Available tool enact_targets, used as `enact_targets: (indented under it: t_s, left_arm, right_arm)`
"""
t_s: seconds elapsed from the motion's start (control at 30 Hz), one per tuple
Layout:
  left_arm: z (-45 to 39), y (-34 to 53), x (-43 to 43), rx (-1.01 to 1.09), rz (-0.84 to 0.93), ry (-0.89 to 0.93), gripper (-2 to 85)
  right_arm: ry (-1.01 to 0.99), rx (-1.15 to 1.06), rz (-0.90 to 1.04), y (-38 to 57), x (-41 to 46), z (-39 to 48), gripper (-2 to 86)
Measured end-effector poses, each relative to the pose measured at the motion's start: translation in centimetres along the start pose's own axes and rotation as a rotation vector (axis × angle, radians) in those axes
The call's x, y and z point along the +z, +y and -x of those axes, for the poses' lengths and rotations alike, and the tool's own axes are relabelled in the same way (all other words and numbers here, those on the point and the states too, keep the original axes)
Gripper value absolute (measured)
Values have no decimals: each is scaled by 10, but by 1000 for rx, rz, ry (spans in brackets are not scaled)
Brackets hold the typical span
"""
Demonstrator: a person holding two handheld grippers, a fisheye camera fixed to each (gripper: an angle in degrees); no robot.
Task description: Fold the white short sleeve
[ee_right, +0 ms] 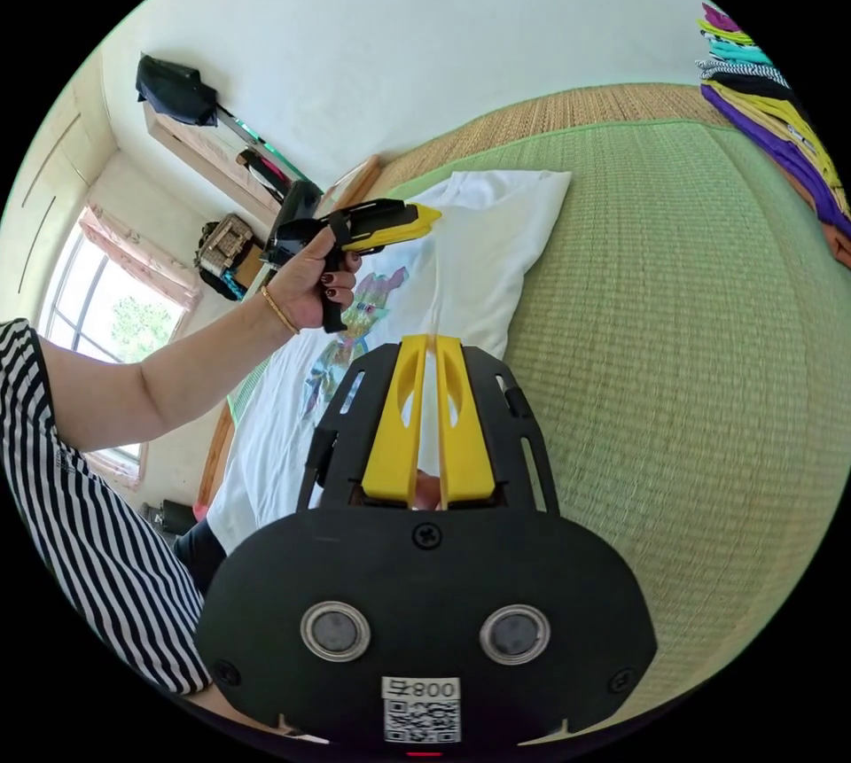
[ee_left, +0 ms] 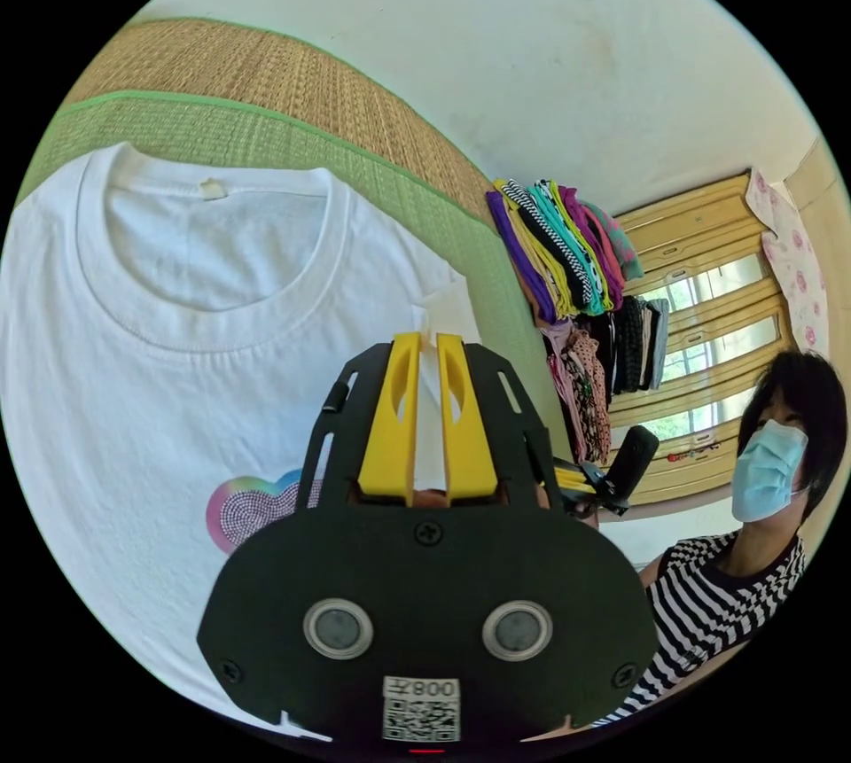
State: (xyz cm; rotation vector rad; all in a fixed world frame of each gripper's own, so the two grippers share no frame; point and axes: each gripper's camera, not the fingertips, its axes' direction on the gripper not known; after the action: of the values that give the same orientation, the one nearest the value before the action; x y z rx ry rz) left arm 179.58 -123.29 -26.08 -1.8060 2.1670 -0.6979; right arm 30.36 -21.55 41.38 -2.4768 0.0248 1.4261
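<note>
Green woven mat point(ee_right: 674, 284) under white shirt point(ee_left: 177, 373)

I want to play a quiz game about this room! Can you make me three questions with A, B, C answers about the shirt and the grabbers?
1. Where does the white shirt lie?
A. On the green woven mat
B. On a hanger
C. In a basket

2. What colour are the left gripper fingers?
A. Red
B. Yellow
C. Blue

3. How does the right gripper stand?
A. Wide open
B. Lying on the mat, let go
C. Shut on the white shirt

Answers:
1. A, the shirt is spread flat on the mat, collar up.
2. B, both fingers are bright yellow on a black body.
3. C, the two fingers press together with a strip of white cloth between them.
</note>
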Motion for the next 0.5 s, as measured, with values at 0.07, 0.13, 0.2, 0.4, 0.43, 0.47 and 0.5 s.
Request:
enact_targets:
  t_s: [0.07, 0.13, 0.2, 0.4, 0.43, 0.47, 0.5]
  left_arm:
    - [6, 9, -1, -3, -26, -11, 42]
    - [5, 15, -3, 9, -48, -36, 46]
    - [-1, 20, -4, 33, -74, -78, 48]
    - [-28, 34, 30, 166, -20, -142, 47]
    - [-30, 37, 43, 181, 13, -166, 44]
    - [-28, 39, 56, 185, 54, -191, 40]
    - [-27, 41, 62, 183, 69, -209, 37]
  right_arm:
    - [-9, 1, 26, -2, 11, 0, 19]
    - [-24, 2, 47, -4, 21, -1, 21]
    - [-37, -7, 69, -7, 31, 1, 24]
    - [-122, -28, 127, -13, 55, 0, 29]
    - [-130, -32, 132, -13, 56, 1, 29]
    - [-142, -43, 144, -15, 59, 3, 26]
    - [-143, -53, 146, -16, 61, 5, 23]
